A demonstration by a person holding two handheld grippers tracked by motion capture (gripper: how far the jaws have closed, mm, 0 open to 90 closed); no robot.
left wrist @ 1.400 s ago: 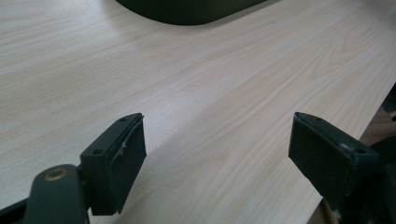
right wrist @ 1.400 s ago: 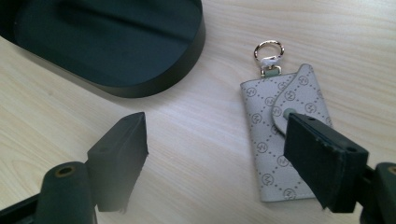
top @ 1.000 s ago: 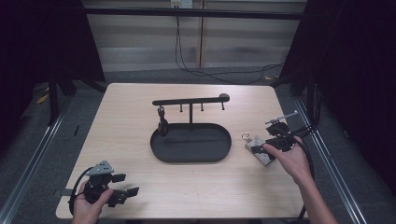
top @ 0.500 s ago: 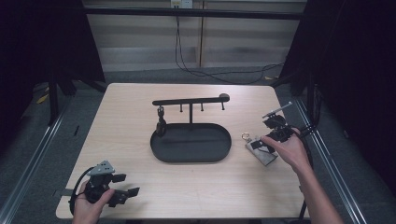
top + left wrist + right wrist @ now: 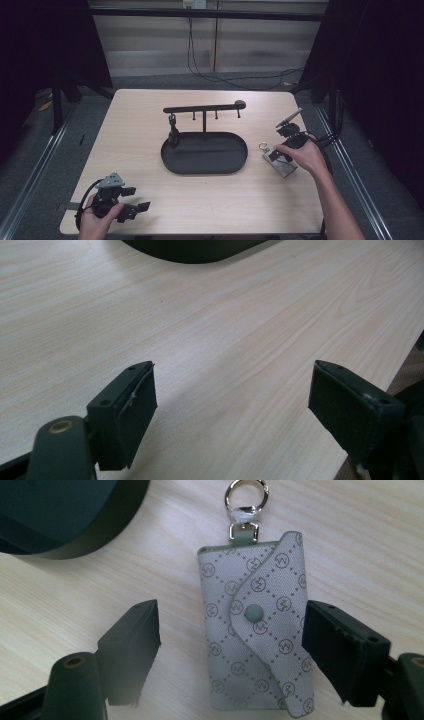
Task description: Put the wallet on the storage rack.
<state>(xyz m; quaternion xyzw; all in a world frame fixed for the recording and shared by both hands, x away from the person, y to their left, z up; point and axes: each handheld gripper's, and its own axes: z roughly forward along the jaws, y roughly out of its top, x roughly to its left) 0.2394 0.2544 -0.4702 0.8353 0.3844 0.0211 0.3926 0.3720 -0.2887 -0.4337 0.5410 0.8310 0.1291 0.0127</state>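
Right gripper straddles the pouch, jaws just closing, not pressing; left gripper wide, empty.

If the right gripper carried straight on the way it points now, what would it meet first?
Most likely the grey patterned key pouch with a metal ring, lying flat on the light wooden table between the open jaws of the right gripper. Its right edge lies close to one jaw; contact is unclear.
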